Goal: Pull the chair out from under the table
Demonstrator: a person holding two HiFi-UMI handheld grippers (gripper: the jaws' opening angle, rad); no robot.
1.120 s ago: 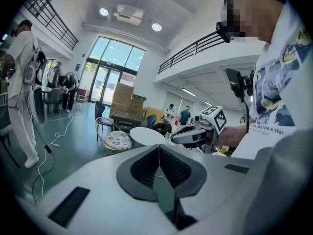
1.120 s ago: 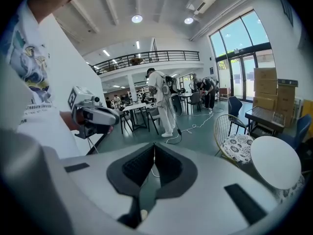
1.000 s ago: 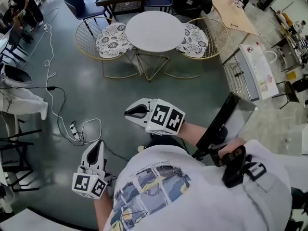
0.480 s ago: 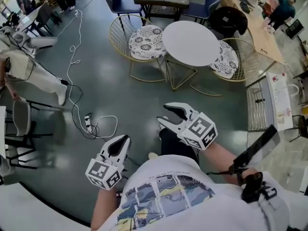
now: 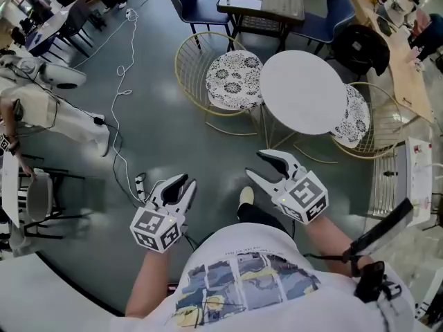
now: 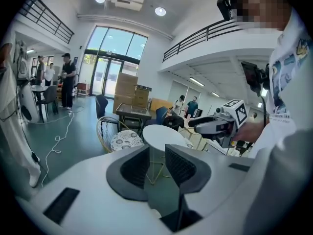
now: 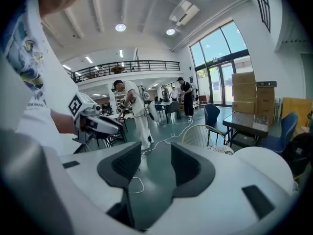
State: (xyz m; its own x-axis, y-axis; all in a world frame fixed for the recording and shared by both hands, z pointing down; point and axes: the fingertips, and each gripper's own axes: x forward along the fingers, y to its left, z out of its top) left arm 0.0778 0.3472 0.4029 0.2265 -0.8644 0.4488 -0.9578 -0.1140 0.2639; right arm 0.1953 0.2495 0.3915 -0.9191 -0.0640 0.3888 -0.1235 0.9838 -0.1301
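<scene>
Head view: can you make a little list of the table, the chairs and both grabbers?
table: round, white
left chair: gold wire, patterned cushion, pushed up to the table
right chair: same kind, seat partly under the table
left gripper: jaws opening, nothing between them
right gripper: jaws wide apart, empty
touching a chair: neither gripper
</scene>
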